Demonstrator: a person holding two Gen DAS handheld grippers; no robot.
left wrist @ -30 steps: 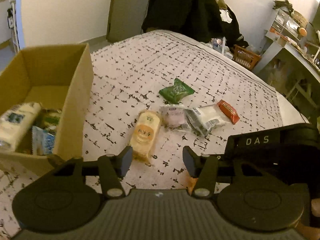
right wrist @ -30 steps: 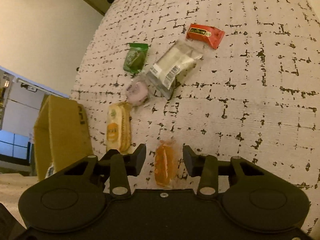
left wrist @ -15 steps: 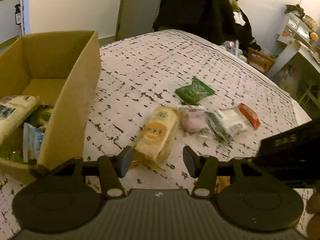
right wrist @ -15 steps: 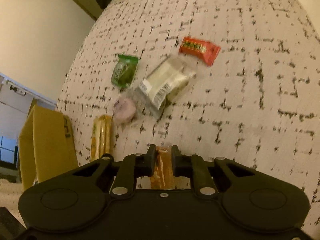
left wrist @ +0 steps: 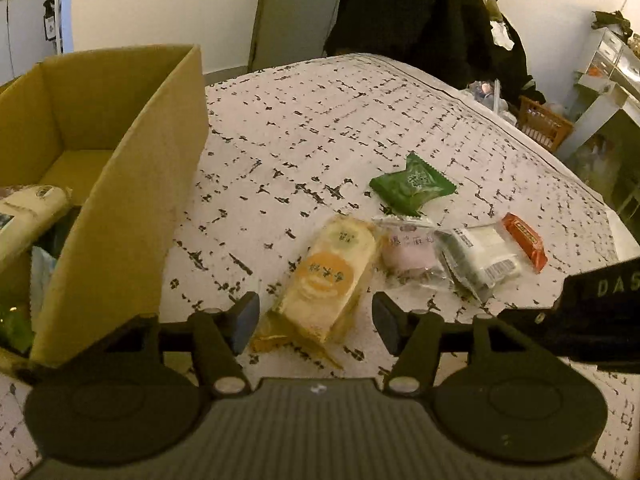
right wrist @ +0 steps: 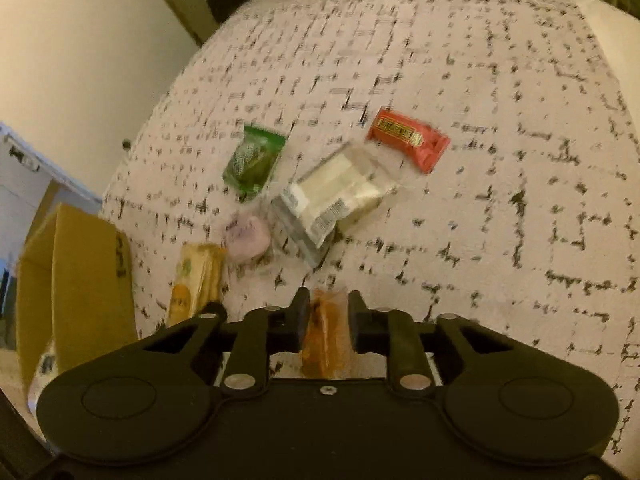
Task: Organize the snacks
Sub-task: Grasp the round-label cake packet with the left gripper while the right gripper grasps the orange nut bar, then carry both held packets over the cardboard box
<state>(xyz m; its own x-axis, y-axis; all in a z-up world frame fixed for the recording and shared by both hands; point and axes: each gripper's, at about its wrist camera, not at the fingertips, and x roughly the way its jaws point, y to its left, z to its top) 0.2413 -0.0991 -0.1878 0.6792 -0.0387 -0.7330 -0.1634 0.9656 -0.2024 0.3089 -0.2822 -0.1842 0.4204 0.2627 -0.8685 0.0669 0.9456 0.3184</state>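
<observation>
Snacks are lying on a bed (left wrist: 360, 120) with a white cover marked in black dashes, beside a cardboard box (left wrist: 120, 184) already holding packets. My left claw (left wrist: 316, 318) is angling downward, its jaws released and just widening, straddling the near end of a yellow cracker pack (left wrist: 332, 276) without pressing it. My right claw (right wrist: 329, 316) is tilting steeply down, its jaws having just eased slightly, an orange packet (right wrist: 326, 332) sitting between them; I cannot tell whether they are gripping it. White letters "DAS" are showing on the right rig. Dark clothing is hanging beyond the bed.
</observation>
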